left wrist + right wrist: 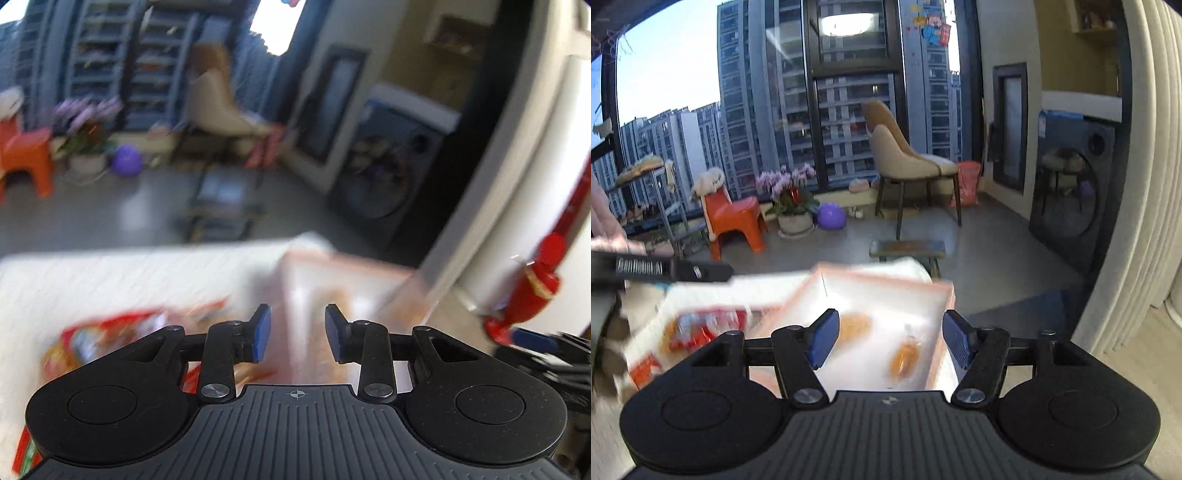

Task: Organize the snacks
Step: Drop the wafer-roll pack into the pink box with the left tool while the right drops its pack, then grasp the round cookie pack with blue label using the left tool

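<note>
On the white table (798, 280), the pink box (942, 295) already holds two orange snacks (905, 360). Both the right gripper (890, 341) and left gripper (297, 338) are released, empty; aim next for the red packets (701, 328) beside the box, gripping flat.

Black, ribbed left gripper (297, 338) and right gripper (886, 343); blue textured fingertip pads (956, 343), silver screws (971, 396) behind.
</note>
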Demonstrator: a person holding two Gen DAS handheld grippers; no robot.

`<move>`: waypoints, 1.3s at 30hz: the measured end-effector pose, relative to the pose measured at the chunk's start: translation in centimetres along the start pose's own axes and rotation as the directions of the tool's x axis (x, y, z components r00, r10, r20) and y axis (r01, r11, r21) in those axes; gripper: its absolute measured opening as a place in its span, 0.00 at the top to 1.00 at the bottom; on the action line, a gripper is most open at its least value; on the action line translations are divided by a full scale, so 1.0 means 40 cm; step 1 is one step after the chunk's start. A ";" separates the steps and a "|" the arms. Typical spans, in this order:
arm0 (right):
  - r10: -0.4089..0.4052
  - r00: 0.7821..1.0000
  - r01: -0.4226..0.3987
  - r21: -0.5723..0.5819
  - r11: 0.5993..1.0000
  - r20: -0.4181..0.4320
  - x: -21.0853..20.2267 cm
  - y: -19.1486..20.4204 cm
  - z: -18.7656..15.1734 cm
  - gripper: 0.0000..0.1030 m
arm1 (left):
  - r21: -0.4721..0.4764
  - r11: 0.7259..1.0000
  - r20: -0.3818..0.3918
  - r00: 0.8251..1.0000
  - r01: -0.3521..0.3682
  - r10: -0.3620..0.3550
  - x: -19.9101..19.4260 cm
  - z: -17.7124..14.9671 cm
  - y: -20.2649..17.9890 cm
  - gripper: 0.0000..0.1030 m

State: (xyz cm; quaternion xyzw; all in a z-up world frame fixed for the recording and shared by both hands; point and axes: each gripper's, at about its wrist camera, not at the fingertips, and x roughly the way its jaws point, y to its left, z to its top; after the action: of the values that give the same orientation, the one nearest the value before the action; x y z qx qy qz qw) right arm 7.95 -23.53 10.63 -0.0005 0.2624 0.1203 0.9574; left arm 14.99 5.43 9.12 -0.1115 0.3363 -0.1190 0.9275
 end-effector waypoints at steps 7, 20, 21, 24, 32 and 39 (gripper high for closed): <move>0.067 0.986 -0.071 -0.023 0.997 -0.151 0.035 0.027 -0.140 0.40 | 0.099 0.989 -0.132 0.984 -0.109 0.122 0.103 -0.093 0.054 0.65; 0.293 0.921 -0.319 -0.066 0.945 -0.258 0.111 0.234 -0.170 0.38 | -0.071 0.997 -0.153 0.987 0.038 -0.049 -0.103 -0.246 0.102 0.65; 0.306 0.914 -0.330 -0.050 0.943 -0.265 0.124 0.255 -0.168 0.38 | -0.080 0.997 -0.123 0.992 0.013 -0.023 -0.124 -0.248 0.115 0.65; 0.329 0.899 -0.340 0.012 0.940 -0.287 0.184 0.318 -0.161 0.33 | -0.151 0.986 -0.037 0.997 -0.065 0.060 -0.190 -0.255 0.153 0.65; 0.303 0.906 -0.323 -0.020 0.946 -0.295 0.259 0.387 -0.174 0.30 | -0.267 0.920 0.008 0.954 -0.286 0.299 -0.268 -0.253 0.272 0.65; 0.300 0.900 -0.334 -0.057 0.941 -0.317 0.161 0.300 -0.200 0.76 | -0.310 0.903 0.009 0.948 -0.299 0.317 -0.252 -0.261 0.318 0.65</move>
State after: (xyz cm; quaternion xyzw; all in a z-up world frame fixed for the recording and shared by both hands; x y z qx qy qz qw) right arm 6.51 -10.92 1.24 -0.0290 0.3957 0.2875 0.8717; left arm 2.53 19.12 3.67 -0.2020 0.3363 0.0857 0.9158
